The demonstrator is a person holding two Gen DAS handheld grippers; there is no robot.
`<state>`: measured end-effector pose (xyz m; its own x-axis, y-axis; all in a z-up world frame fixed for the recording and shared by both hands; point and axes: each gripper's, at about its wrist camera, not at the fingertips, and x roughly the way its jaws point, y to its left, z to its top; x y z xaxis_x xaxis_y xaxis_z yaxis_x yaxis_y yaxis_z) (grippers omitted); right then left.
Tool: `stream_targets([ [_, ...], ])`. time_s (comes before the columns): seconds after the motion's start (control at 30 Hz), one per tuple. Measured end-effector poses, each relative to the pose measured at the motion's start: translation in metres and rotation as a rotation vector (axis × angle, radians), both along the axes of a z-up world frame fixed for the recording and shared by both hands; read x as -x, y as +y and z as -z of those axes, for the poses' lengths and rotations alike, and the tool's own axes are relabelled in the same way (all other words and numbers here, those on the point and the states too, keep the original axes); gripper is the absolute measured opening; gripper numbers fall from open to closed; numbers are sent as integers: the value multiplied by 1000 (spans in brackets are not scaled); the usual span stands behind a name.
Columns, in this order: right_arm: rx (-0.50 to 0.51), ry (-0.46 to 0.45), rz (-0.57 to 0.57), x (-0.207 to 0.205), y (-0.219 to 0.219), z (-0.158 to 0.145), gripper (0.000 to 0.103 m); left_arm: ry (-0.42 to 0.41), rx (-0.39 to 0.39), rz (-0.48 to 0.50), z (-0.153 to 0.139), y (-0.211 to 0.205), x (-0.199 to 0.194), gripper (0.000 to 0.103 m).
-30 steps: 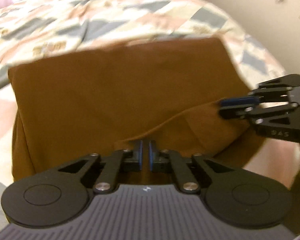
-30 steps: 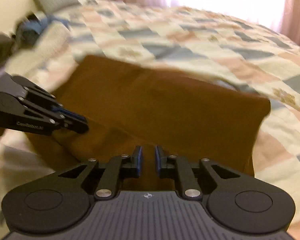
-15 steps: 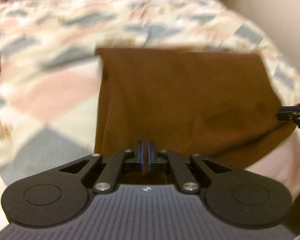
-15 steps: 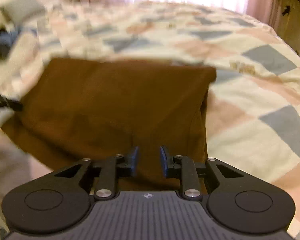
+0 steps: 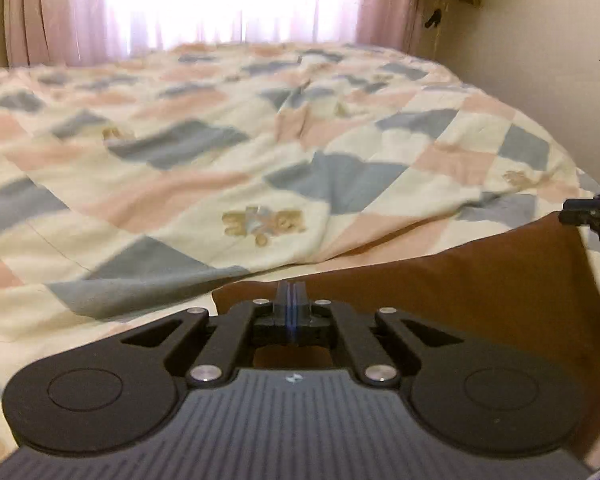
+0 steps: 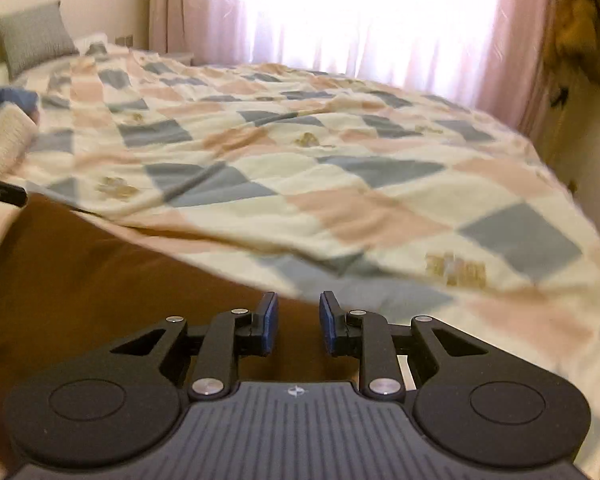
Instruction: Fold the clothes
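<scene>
Both tools pulled back toward near edge of brown garment (image 5: 459, 292); more quilt (image 5: 260, 152) on bed now visible. Left tool (image 5: 291, 296) clenched, cloth pinched or not: cannot tell. Right tool (image 6: 298, 322) released, nothing between blue pads (image 6: 268, 322). Garment flat on quilt, spanning between tools.

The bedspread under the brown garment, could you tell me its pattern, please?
Cream, pink and grey-blue diamond patchwork bedspread, clearest in the right wrist view.
</scene>
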<state>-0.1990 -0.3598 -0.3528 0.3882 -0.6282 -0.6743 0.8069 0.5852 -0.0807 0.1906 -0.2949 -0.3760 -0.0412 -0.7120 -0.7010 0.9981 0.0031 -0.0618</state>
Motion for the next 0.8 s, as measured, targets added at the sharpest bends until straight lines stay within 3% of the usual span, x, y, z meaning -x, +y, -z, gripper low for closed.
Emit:
stream_targets([
  [0.03,20,10,-11,-4,-12,6,25,-23,-29,8,15,-7,-1,0],
  [0.13,-85,102,-7,-3,-37,49,25,-22,-57,14,45,-8,-5,0],
  [0.2,-112,82,19,7,-38,57,24,-11,-50,-2,35,-2,-7,0],
  [0.3,-81,53,82,17,-21,29,25,34,-25,-37,1,30,-11,0],
  [0.4,-83,10,58,25,17,-7,29,55,-32,-47,-27,74,-1,0],
  [0.5,-169,4,9,17,47,-14,29,84,-118,-48,-27,105,19,1],
  [0.63,-345,123,-14,9,63,27,29,96,-293,-173,13,115,35,0],
  [0.7,-408,149,-26,9,59,43,29,77,-301,-257,2,111,46,1],
  [0.8,-407,105,-123,13,47,23,31,26,-305,-358,-27,112,77,4],
])
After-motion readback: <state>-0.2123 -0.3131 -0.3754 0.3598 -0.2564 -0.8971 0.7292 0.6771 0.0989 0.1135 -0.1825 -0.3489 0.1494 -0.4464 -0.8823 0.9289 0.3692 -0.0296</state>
